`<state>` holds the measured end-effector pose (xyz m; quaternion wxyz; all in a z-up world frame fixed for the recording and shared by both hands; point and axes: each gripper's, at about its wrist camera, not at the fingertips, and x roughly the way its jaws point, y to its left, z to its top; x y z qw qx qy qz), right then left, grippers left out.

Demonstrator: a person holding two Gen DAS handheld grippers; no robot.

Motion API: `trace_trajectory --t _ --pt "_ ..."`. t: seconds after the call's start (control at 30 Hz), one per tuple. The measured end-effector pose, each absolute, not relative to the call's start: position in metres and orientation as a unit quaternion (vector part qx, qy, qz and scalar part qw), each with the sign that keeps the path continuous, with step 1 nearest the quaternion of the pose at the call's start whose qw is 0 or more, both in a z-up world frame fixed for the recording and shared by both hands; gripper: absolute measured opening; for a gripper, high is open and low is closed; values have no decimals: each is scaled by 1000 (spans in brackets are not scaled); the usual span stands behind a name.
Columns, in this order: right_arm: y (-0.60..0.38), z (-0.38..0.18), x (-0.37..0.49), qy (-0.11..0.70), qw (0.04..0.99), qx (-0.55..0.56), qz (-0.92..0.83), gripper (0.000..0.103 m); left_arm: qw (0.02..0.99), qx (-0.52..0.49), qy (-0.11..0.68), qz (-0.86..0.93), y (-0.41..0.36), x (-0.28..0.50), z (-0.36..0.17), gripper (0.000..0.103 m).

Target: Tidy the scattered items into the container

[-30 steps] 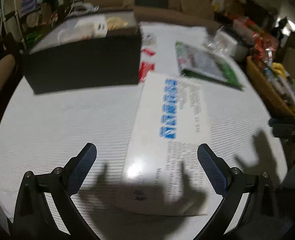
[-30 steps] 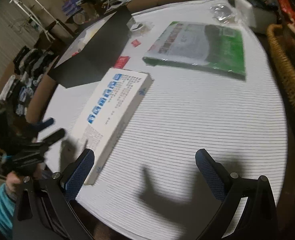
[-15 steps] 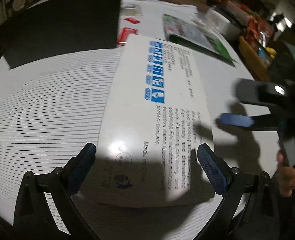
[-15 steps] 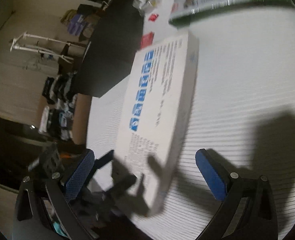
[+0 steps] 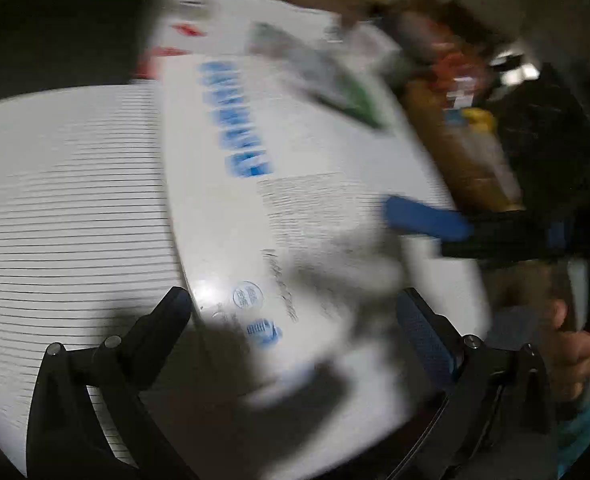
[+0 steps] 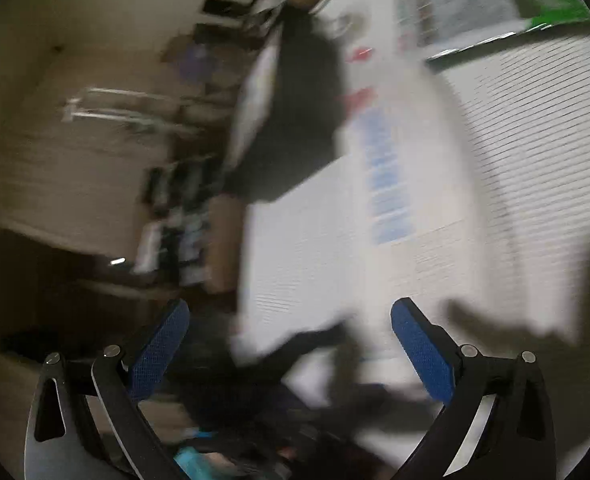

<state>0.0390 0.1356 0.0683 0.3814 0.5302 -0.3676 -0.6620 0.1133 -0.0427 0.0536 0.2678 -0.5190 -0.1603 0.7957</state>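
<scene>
A flat white box with blue print [image 5: 279, 200] lies on the white striped tablecloth [image 5: 67, 216]; it also shows, blurred, in the right wrist view [image 6: 395, 208]. My left gripper [image 5: 295, 320] is open, its fingers straddling the box's near end. My right gripper [image 6: 291, 332] is open at the box's right side; one blue finger [image 5: 423, 218] of it shows over the box's right edge in the left wrist view. The black container [image 5: 59, 32] stands at the far left, also in the right wrist view [image 6: 295, 120]. Both views are motion-blurred.
A green-and-white packet [image 5: 319, 76] lies beyond the box, also in the right wrist view [image 6: 475, 4]. Small red items [image 5: 167, 52] lie by the container. A wicker basket with goods [image 5: 467, 136] sits off the table's right edge.
Both grippers have closed in on the white box's near end. The right gripper has swung left and now reaches over the box's right edge. Both stay open.
</scene>
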Motion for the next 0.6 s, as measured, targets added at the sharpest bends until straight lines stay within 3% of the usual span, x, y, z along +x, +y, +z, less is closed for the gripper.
trace_trajectory --t 0.17,0.27,0.43,0.6 --pt "159 94 38 -366 360 497 -699 103 281 -503 -98 812 -3 124 72 102" --pt "186 86 27 -363 320 497 -720 103 240 -502 -75 827 -14 122 71 102" --pt "211 39 26 -343 273 535 -722 103 165 -523 -107 829 -58 110 50 101" --pt "218 -5 38 -360 260 561 -699 103 174 -534 -129 817 -74 120 38 101"
